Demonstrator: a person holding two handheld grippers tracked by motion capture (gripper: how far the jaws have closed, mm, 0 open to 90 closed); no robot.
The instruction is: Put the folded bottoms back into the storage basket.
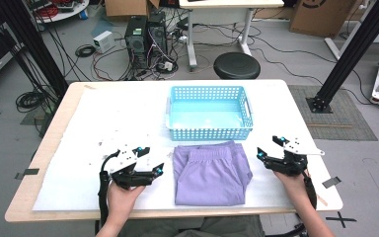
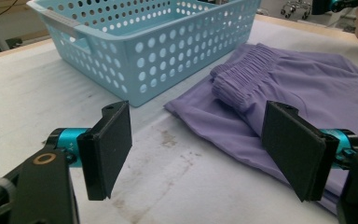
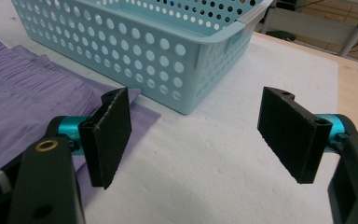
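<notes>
Folded purple shorts (image 1: 210, 173) lie flat near the table's front edge, their elastic waistband toward a light blue perforated basket (image 1: 209, 131) just behind them. The basket holds nothing. My left gripper (image 1: 149, 160) rests open on the white sheet a little left of the shorts (image 2: 303, 88), jaws wide apart with nothing between them. My right gripper (image 1: 271, 146) hovers open just right of the shorts (image 3: 23, 93), near the basket's front corner (image 3: 186, 105). The left gripper view shows the basket (image 2: 135, 60) ahead and left of the garment.
A white sheet (image 1: 103, 118) covers the wooden table (image 1: 49, 143). A black stool (image 1: 236, 65), computer towers (image 1: 145, 34) and tangled cables stand on the floor beyond the far edge. Black frame posts (image 1: 348, 59) rise at both sides. The sheet is stained near my left gripper (image 2: 168, 140).
</notes>
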